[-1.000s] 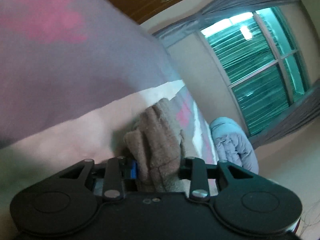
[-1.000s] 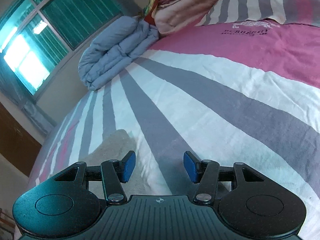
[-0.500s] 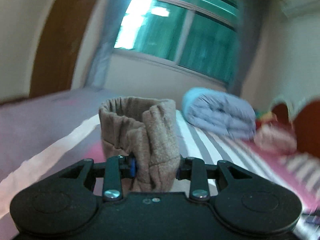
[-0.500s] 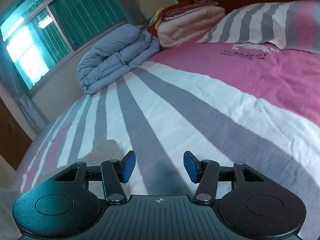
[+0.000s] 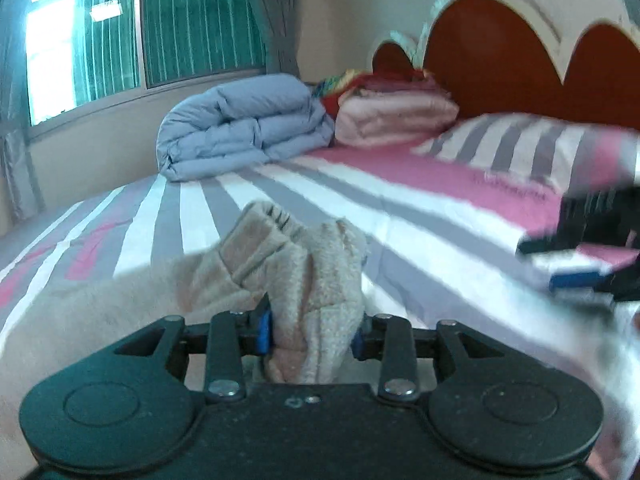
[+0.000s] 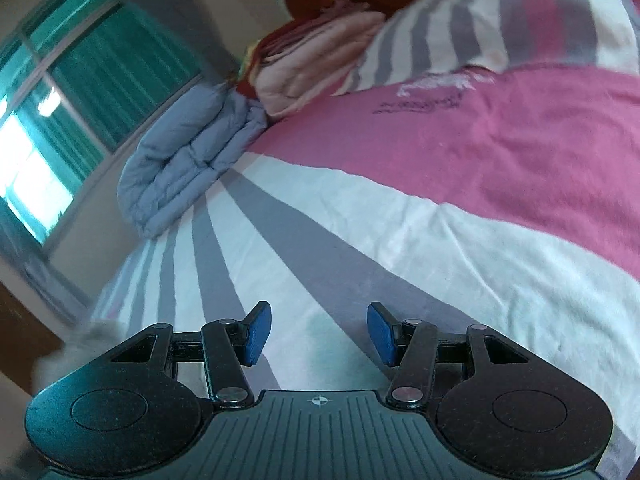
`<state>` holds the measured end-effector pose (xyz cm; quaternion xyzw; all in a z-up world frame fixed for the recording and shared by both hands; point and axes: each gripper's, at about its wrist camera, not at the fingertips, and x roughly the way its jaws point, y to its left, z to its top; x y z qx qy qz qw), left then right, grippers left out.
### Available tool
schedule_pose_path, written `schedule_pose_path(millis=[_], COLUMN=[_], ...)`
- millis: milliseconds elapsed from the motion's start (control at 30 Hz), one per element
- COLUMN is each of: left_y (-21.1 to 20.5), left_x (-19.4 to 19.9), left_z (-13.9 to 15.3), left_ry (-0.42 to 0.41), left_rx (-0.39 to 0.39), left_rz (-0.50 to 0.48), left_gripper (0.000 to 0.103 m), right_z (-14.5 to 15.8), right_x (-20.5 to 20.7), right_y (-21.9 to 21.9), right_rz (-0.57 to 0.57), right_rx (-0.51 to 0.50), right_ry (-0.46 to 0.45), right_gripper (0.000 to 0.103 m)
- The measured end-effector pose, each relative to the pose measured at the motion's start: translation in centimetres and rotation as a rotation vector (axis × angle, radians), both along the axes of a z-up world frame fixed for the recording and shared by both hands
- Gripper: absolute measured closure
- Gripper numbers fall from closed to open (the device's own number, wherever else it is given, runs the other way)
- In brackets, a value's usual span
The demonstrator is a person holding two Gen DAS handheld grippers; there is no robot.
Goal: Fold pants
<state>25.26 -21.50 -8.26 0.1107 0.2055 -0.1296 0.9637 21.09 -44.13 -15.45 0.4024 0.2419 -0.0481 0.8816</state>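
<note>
Beige fleece pants [image 5: 316,264] are bunched, waistband up, between the blue pads of my left gripper [image 5: 312,328]. Its jaws are opening slightly while the pads still press on the cloth. The rest of the pants trails off to the left over the striped bedsheet [image 5: 400,208]. My right gripper [image 6: 318,332] is open above the sheet with nothing between its fingers. In the left wrist view that gripper [image 5: 580,264] shows blurred at the right edge. A pale blur of the pants [image 6: 80,344] sits at the lower left of the right wrist view.
A folded blue duvet [image 5: 240,136] and a stack of pink blankets [image 5: 396,112] lie at the head of the bed. A striped pillow [image 5: 540,148] rests under the red headboard [image 5: 500,60]. A window [image 5: 140,40] fills the far-left wall.
My left gripper swept across the bed with the pants and rolled upright, so it now faces the headboard. My right gripper shifted a little and tilted, still open.
</note>
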Motion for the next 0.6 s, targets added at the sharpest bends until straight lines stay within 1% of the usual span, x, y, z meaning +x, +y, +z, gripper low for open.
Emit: schedule_pose_path(millis=[33, 67, 100, 133, 167, 233, 267, 333, 400, 433, 500, 533, 567, 600], left_y=[-0.1, -0.1, -0.5, -0.1, -0.5, -0.5, 0.0, 1.5, 3.7, 5.0, 9.0, 11.5, 13.6, 16.2], left_x=[-0.3, -0.6, -0.8, -1.7, -1.9, -2.7, -2.6, -3.5, -4.3, -4.5, -5.9, -6.4, -6.7, -7.3], left_z=[-0.4, -0.6, -0.5, -0.2, 0.0, 0.3, 0.7, 1.7, 2.7, 3.3, 4.1, 4.4, 4.6, 4.6], left_ry=[-0.007, -0.011, 0.001, -0.003, -0.015, -0.014, -0.015, -0.041, -0.079, -0.095, -0.125, -0.129, -0.135, -0.144], left_rx=[0.002, -0.011, -0.026, -0.03, -0.024, -0.026, -0.038, -0.055, -0.059, -0.061, -0.06, -0.07, -0.08, -0.082], left_rz=[0.004, -0.012, -0.061, -0.106, -0.138, -0.134, -0.128, -0.11, -0.076, -0.055, 0.02, 0.064, 0.107, 0.172], left_gripper=[0.071, 0.062, 0.041, 0.022, 0.023, 0.033, 0.036, 0.036, 0.035, 0.031, 0.029, 0.024, 0.022, 0.022], right_z=[-0.1, -0.2, -0.3, -0.4, -0.4, -0.5, -0.4, -0.1, 0.3, 0.7, 1.5, 2.0, 2.4, 3.0], right_x=[-0.2, -0.5, -0.7, -0.8, -0.8, -1.0, -1.1, -1.3, -1.5, -1.7, -1.8, -1.7, -1.6, -1.5], right_y=[-0.4, -0.8, -1.2, -1.4, -1.5, -1.8, -1.8, -1.7, -1.3, -0.9, 0.3, 1.1, 2.1, 3.4], right_rz=[-0.009, -0.017, -0.024, -0.026, -0.026, -0.035, -0.04, -0.033, -0.004, 0.022, 0.104, 0.175, 0.257, 0.324], right_rx=[0.028, 0.053, 0.078, 0.097, 0.114, 0.141, 0.141, 0.14, 0.142, 0.14, 0.136, 0.151, 0.168, 0.16], right_ry=[-0.009, -0.019, -0.028, -0.032, -0.036, -0.043, -0.048, -0.064, -0.098, -0.126, -0.191, -0.232, -0.268, -0.289], right_gripper=[0.05, 0.05, 0.05, 0.05, 0.049, 0.046, 0.045, 0.045, 0.045, 0.045, 0.045, 0.045, 0.045, 0.045])
